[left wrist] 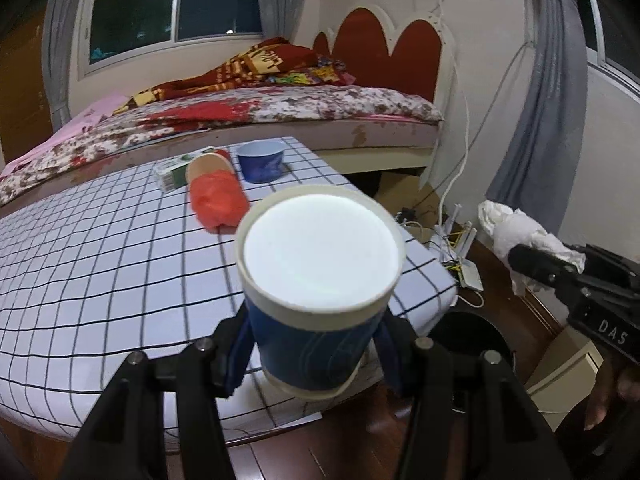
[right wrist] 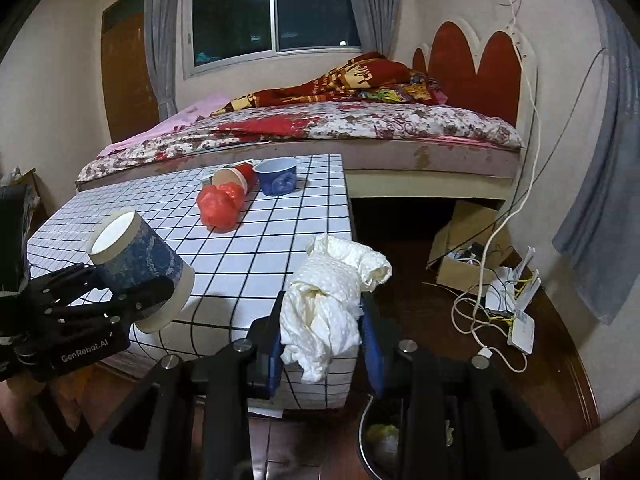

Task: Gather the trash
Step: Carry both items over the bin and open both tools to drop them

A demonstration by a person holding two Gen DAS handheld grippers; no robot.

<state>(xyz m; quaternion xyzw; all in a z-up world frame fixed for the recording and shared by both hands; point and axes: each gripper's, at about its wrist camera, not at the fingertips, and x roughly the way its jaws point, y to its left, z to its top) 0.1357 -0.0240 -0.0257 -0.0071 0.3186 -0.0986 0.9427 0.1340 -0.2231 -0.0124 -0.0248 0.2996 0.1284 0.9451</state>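
Below right gripper (right wrist: 322, 344), at 6 o'clock, you have bin (right wrist: 374, 436); it clamps tissue wad (right wrist: 332, 300). Left gripper (left wrist: 316, 354) clamps blue cup (left wrist: 316, 292), bin at its 4 o'clock. Right is nearer.

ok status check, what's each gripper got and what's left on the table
Left gripper shut on blue paper cup. Right gripper shut on crumpled tissue. Trash bin below right gripper. On table: red bag, blue bowl, tipped cup.
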